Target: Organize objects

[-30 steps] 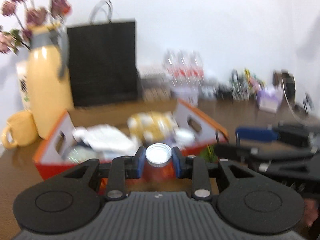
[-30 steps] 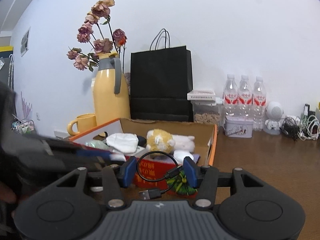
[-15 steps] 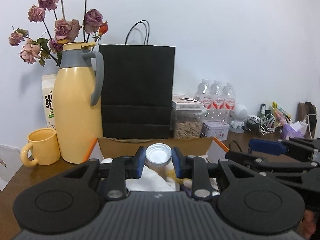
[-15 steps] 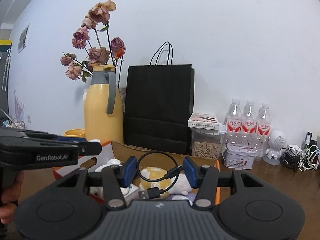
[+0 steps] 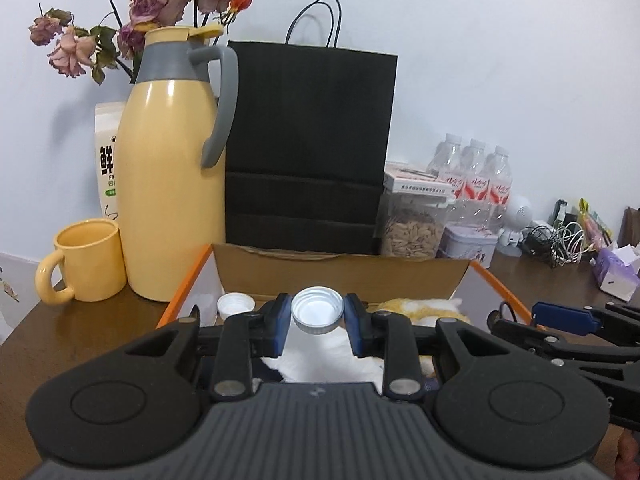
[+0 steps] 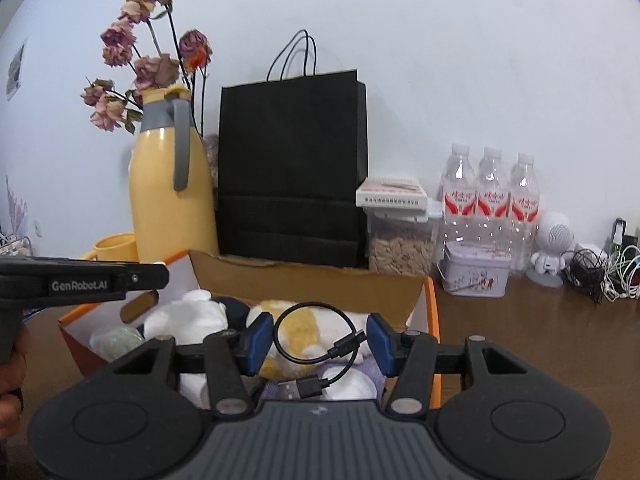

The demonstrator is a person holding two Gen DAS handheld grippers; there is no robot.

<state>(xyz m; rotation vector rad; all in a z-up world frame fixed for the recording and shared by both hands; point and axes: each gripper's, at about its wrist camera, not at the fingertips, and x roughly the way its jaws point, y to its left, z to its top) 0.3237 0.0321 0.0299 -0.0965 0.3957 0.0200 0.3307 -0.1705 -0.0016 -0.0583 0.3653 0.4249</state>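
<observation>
Two grippers hang over an open cardboard box [image 5: 340, 276] with orange outer walls, which stands on a dark brown wooden table [image 6: 520, 320] set against a plain white wall [image 5: 480, 60]. The left gripper [image 5: 318, 322] has its blue pads pressed against a silver-capped bottle [image 5: 317, 311] (only the cap and a little below it show), held above the white cloth [image 5: 328, 356] in the box. The right gripper [image 6: 318, 342] stands with jaws spread, and a short black USB cable [image 6: 316, 344] loops between the pads; whether it is pinched or merely draped there I cannot tell. Below it lie a yellow plush toy [image 6: 298, 330] and white soft things. Behind the box, touching or nearly so, stands a black paper bag [image 5: 308, 148]; to its left a yellow thermos jug [image 5: 172, 184] with dried roses [image 5: 156, 0] behind it, and a yellow mug [image 5: 86, 260]. Right of the bag are a clear seed container [image 6: 400, 250], three water bottles [image 6: 490, 196], a small tin [image 6: 474, 274] and tangled cords [image 6: 600, 272].
</observation>
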